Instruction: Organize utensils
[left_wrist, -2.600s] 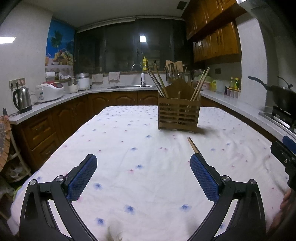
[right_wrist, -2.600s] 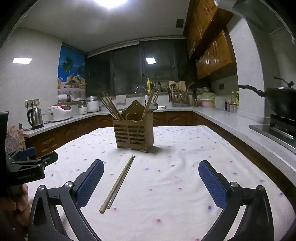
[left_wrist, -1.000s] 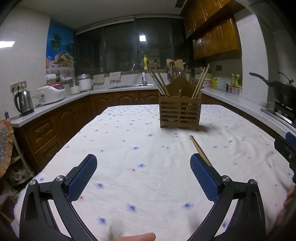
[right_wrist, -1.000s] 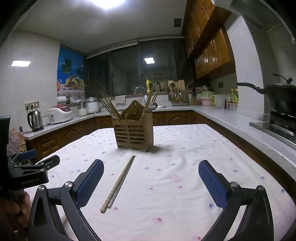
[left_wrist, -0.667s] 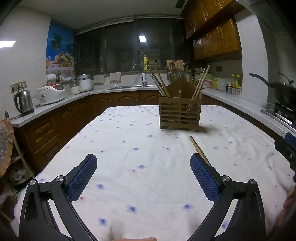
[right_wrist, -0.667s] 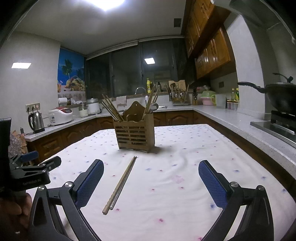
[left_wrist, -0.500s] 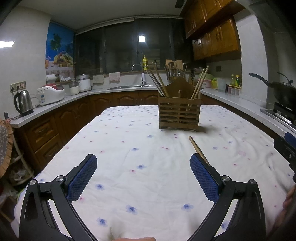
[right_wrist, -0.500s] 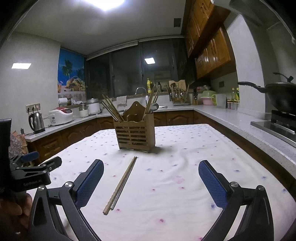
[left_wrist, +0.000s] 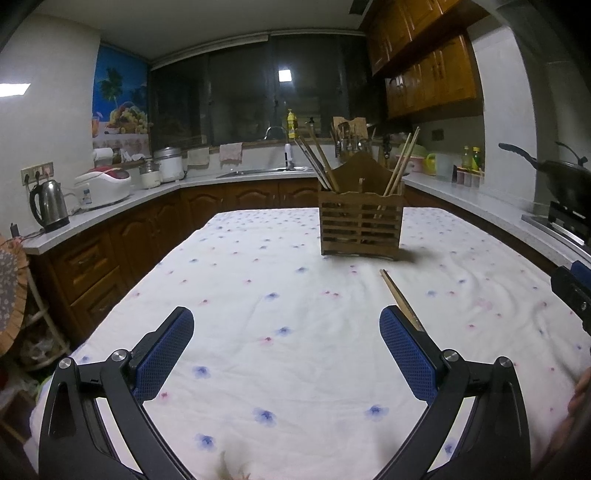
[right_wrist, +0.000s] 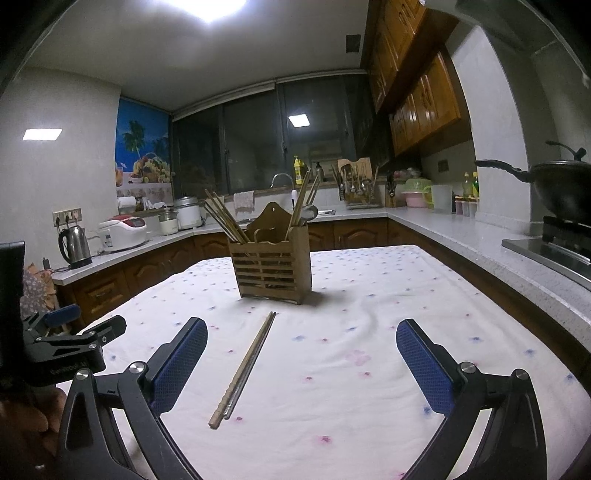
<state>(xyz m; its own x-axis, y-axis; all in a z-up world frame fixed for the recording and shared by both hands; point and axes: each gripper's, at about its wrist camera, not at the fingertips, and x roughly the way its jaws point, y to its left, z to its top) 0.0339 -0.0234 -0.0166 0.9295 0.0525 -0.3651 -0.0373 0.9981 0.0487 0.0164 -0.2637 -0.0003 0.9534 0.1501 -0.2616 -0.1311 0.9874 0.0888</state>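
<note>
A slatted wooden utensil holder (left_wrist: 360, 225) (right_wrist: 271, 271) stands mid-table with chopsticks leaning out of both sides. A pair of chopsticks (right_wrist: 245, 367) lies flat on the flowered cloth in front of it; the left wrist view shows their far ends (left_wrist: 397, 291) running behind my left gripper's right finger. My left gripper (left_wrist: 286, 352) is open and empty above the near cloth. My right gripper (right_wrist: 301, 363) is open too, with the loose chopsticks lying between its fingers, nearer the left one, on the table below.
The table (left_wrist: 258, 288) wears a white flowered cloth. Counters ring the room: a kettle (left_wrist: 50, 203) and rice cooker (left_wrist: 103, 186) at left, a sink (left_wrist: 273, 170) behind, a wok (right_wrist: 561, 186) on the stove at right. A hand holds the left gripper body (right_wrist: 70, 350).
Both views have shifted only slightly; the holder and the loose chopsticks lie where they were. Both grippers stay open.
</note>
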